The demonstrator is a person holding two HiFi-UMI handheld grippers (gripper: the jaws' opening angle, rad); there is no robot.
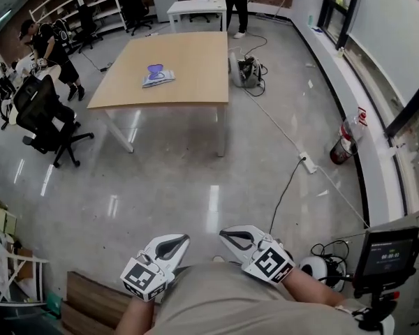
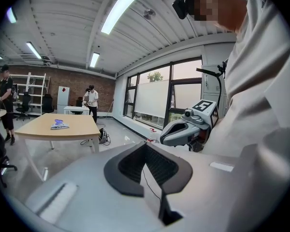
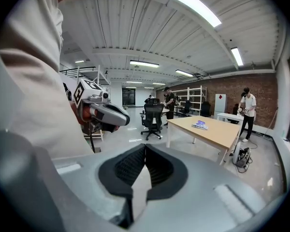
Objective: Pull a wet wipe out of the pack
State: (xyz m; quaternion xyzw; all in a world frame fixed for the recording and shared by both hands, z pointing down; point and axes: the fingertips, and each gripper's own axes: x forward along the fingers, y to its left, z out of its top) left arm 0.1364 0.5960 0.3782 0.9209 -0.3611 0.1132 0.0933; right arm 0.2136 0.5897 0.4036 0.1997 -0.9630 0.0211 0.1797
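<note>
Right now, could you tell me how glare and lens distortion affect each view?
Head view: bright reflections streak the glossy grey floor, edges bend; the purple-and-white wet wipe pack is small but clear. Left gripper view: fisheye curve, dark corners, blown-out ceiling strip light. Right gripper view: the same.

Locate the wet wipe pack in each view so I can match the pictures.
Head view: the wet wipe pack lies upper left of centre, on the wooden table.
Left gripper view: the pack shows small at far left, mid-height, on that table.
Right gripper view: the pack shows right of centre, on that table.
Shared landmark: the wooden table.
</note>
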